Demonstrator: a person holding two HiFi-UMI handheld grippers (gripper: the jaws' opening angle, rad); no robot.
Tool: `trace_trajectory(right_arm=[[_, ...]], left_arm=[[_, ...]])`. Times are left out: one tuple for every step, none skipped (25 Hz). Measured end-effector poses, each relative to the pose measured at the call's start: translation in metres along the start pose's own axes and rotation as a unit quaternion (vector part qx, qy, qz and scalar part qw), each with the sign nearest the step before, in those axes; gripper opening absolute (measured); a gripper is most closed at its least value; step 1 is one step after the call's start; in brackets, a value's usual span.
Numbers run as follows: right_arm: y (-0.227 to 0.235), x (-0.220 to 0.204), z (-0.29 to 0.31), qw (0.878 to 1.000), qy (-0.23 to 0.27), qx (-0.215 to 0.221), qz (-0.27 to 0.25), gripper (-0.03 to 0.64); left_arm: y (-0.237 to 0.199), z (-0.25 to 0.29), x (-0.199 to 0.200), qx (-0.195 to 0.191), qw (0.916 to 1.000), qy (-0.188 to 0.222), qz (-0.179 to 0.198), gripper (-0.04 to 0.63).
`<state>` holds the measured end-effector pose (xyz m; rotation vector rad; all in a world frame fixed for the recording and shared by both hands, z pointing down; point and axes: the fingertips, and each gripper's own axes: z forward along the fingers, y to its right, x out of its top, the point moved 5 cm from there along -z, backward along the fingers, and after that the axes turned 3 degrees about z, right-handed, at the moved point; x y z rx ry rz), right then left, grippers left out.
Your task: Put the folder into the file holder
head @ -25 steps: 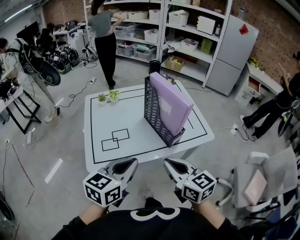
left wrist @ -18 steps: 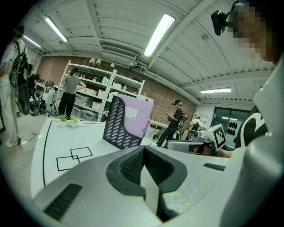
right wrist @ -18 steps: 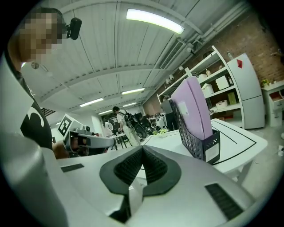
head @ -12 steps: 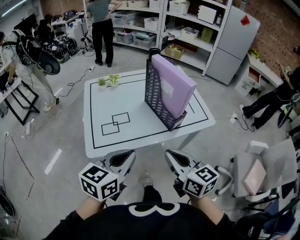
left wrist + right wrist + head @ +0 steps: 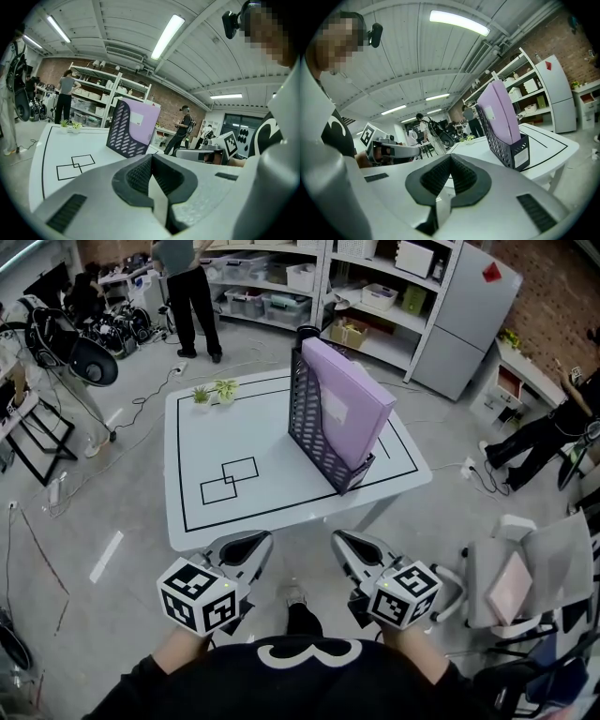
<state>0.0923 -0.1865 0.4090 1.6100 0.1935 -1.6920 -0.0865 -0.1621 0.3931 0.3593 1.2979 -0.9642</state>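
Left tongs [image 5: 251, 540] and right tongs [image 5: 343, 540], both closed and empty, hang off the six-o'clock edge of the table [image 5: 244, 512], while the lilac folder [image 5: 349, 399] sits in the file holder [image 5: 307, 423] at twelve o'clock, long axis eleven-to-five, right tongs nearer.

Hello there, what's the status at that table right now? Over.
Left tool and right tool both shut, empty, off the table near edge. Purple folder standing in the file holder. Nothing blocking it.
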Motion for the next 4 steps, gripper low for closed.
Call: trace_trajectory(right_arm=[[0.0019,0.0011,0.0018,1.0,0.001,0.001,0.0,0.003],[0.0039,0.0022,0.0033,1.0,0.001,0.001,0.0,0.003],[0.0061,0.0032,0.0045,1.0,0.001,0.0,0.0,0.003],[0.0084,0.0042,0.0057,1.0,0.001,0.0,0.0,0.003]], left_arm=[[-0.0015,0.0025,0.0006,0.0,1.0,0.0,0.0,0.005],[-0.003,0.005,0.0009,-0.001,1.0,-0.001,0.0,0.005],[-0.0044,0.0075,0.0011,-0.001,1.0,-0.001,-0.001,0.005],[-0.0058,0.01,0.0014,-0.002,1.0,-0.001,-0.002,0.006]])
